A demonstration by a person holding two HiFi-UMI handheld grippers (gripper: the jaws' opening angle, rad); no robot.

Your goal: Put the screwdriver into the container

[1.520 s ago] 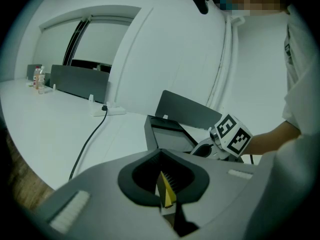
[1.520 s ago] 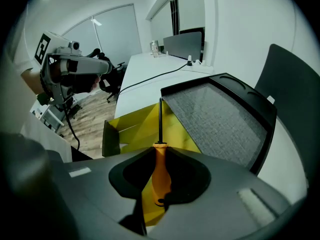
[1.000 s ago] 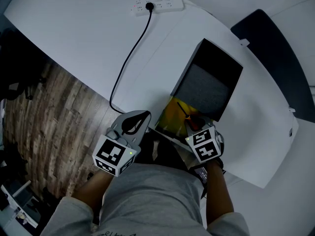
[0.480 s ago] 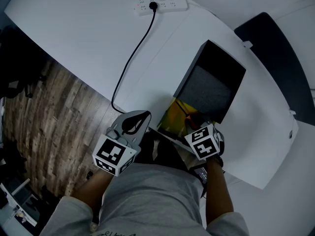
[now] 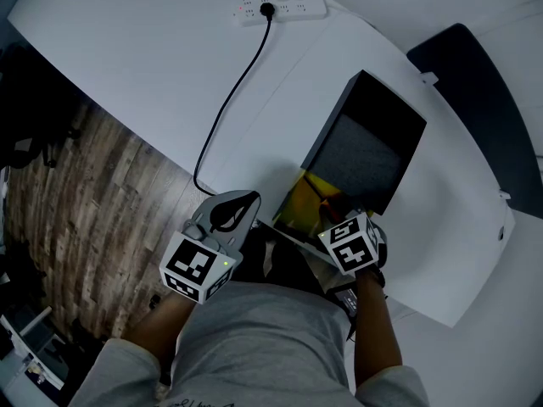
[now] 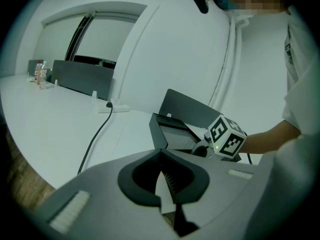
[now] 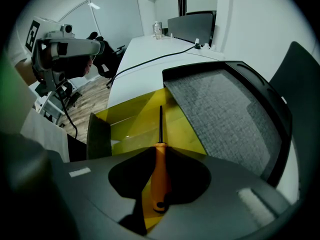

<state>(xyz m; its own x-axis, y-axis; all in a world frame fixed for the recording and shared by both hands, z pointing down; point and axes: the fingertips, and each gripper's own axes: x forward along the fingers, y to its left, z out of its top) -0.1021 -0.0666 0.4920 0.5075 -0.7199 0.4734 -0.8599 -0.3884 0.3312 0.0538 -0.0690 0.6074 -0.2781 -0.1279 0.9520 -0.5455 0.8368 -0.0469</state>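
Observation:
An orange-handled screwdriver (image 7: pixel 160 176) lies between the jaws of my right gripper (image 7: pixel 160 154), which is shut on the handle. Its dark shaft (image 7: pixel 160 124) points forward over the yellow container (image 7: pixel 135 124). In the head view the right gripper (image 5: pixel 333 214) hovers at the near end of the yellow container (image 5: pixel 299 200), with the screwdriver (image 5: pixel 327 200) sticking out over it. My left gripper (image 5: pixel 242 203) hangs off the table's near edge, left of the container, shut and holding nothing; its jaws (image 6: pixel 167 184) meet with no object between them.
The yellow container sits beside a black case with a grey foam panel (image 5: pixel 365 151) on the white table (image 5: pixel 170 66). A power strip (image 5: pixel 284 8) lies at the far edge, and its black cable (image 5: pixel 229 100) runs toward me. Wood floor (image 5: pixel 76 193) lies left; a dark chair (image 5: pixel 492 83) stands right.
The right gripper with the screwdriver has edged slightly forward over the yellow container. The left gripper has stayed where it was.

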